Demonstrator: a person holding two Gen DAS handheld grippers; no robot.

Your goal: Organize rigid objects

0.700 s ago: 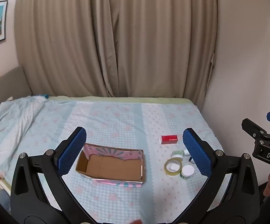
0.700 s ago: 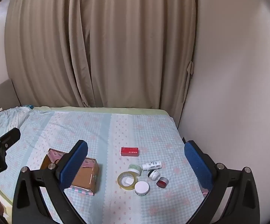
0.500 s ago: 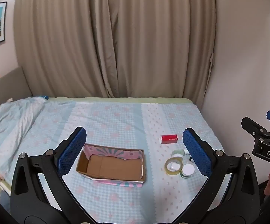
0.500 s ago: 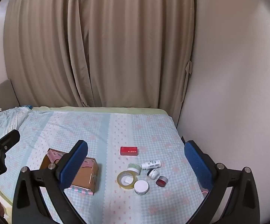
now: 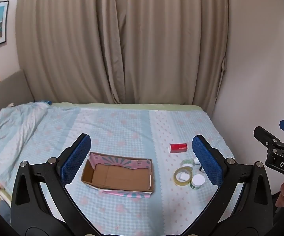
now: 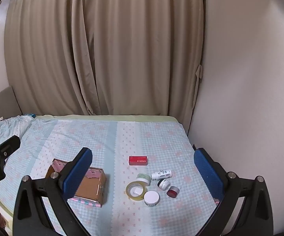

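An open cardboard box (image 5: pixel 120 177) with a pink patterned rim lies empty on the bed; it also shows in the right wrist view (image 6: pixel 91 184). Right of it lie a red box (image 6: pixel 138 160), a white bottle on its side (image 6: pixel 161 174), a tape roll (image 6: pixel 135 190), a white-lidded jar (image 6: pixel 151 198), a green-lidded jar (image 6: pixel 143 178), a small white jar (image 6: pixel 164 184) and a red jar (image 6: pixel 172 192). My left gripper (image 5: pixel 142 159) is open and empty above the box. My right gripper (image 6: pixel 144 173) is open and empty above the items.
The bed (image 5: pixel 122 125) has a light blue checked sheet, with a crumpled duvet (image 5: pixel 10 125) at the left. Beige curtains (image 6: pixel 102 49) hang behind. A wall (image 6: pixel 250 98) runs along the bed's right edge. The right gripper's body shows at the left view's edge (image 5: pixel 279 157).
Both views have shifted only slightly; the grippers stay open and the objects have not moved.
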